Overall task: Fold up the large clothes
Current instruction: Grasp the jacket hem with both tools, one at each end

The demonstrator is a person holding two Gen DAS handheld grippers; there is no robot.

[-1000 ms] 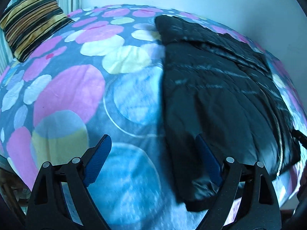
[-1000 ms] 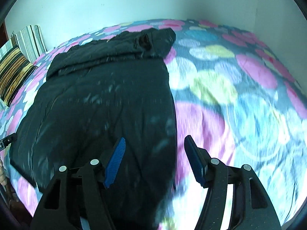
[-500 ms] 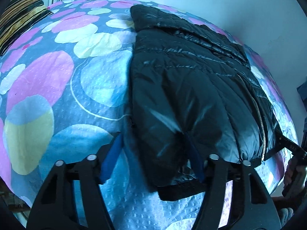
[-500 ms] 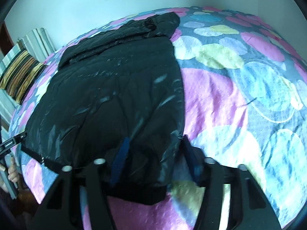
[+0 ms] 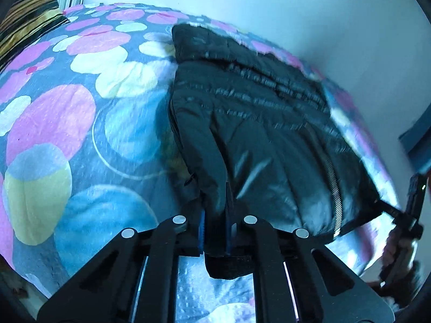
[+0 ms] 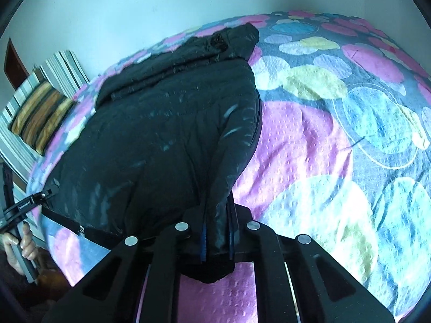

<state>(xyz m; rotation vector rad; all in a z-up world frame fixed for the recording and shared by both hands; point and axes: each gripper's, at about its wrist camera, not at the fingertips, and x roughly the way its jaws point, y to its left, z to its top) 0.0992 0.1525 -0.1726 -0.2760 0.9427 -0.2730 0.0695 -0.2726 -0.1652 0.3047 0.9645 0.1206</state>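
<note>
Now both tongs clamp the near hem of a black puffer jacket [image 5: 264, 123] that lies flat on a bed [image 5: 54, 123], collar toward the far wall. The left tongs [image 5: 215, 231] have just closed on the hem's left corner, a fold of fabric pinched between the blue pads and a dark band hanging below. The right tongs [image 6: 216, 239] have likewise just closed, gathering the hem's right corner. Holding the two bottom corners at once suggests the hem is about to be carried up toward the collar for a first fold across the body.

Seen from the left, the zipper [image 5: 335, 185] runs down the jacket's right half to the hem. Open bedspread lies on both sides of the jacket, broad to its right in the right view, so there is room to lay it out. A striped pillow [image 6: 40, 113] sits well apart at the bed's head, and the wall [image 6: 107, 13] stands just beyond the collar.
</note>
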